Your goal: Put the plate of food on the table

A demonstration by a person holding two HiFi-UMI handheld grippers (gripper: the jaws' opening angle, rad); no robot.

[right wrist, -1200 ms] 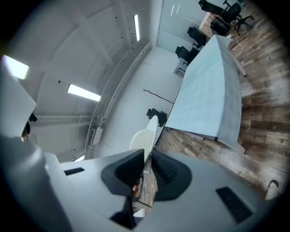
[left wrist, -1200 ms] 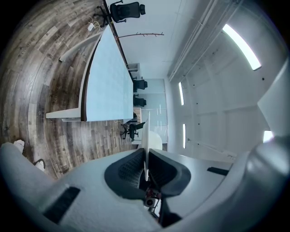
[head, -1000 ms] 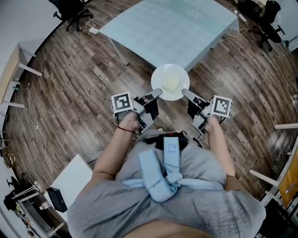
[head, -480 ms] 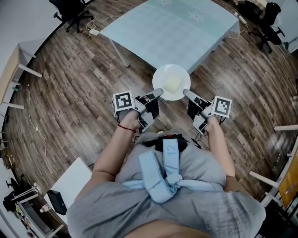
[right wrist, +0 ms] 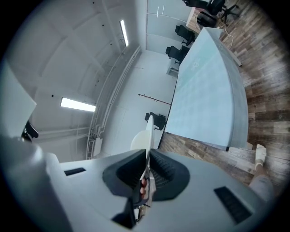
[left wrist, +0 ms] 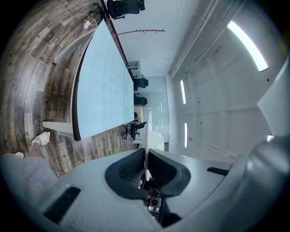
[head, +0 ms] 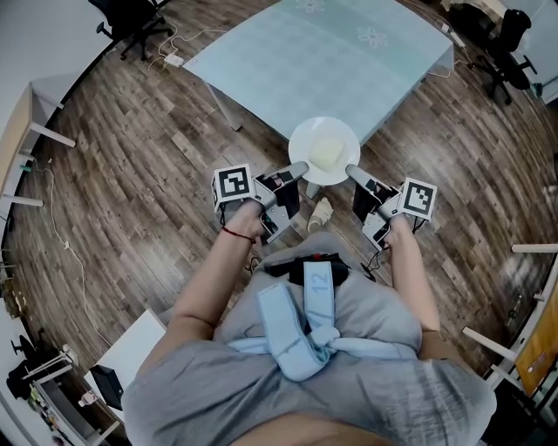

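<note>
A round white plate (head: 302, 143) with a pale yellow block of food (head: 326, 153) hangs in the air just short of the near corner of the light blue-green table (head: 323, 52). My left gripper (head: 302, 169) is shut on the plate's left rim. My right gripper (head: 350, 172) is shut on its right rim. In the left gripper view the plate (left wrist: 147, 138) shows edge-on between the shut jaws. The right gripper view also has the plate (right wrist: 147, 133) edge-on in the pinch, with the table (right wrist: 206, 86) beyond.
Wood floor (head: 139, 157) surrounds the table. Black office chairs stand at the far left (head: 131, 17) and far right (head: 501, 35). A pale desk edge (head: 17, 131) is at the left. The person's shoe (head: 319, 213) shows below the plate.
Both grippers have carried the plate forward, closer to the table's near corner. The person has stepped forward, and a shoe now shows under the plate.
</note>
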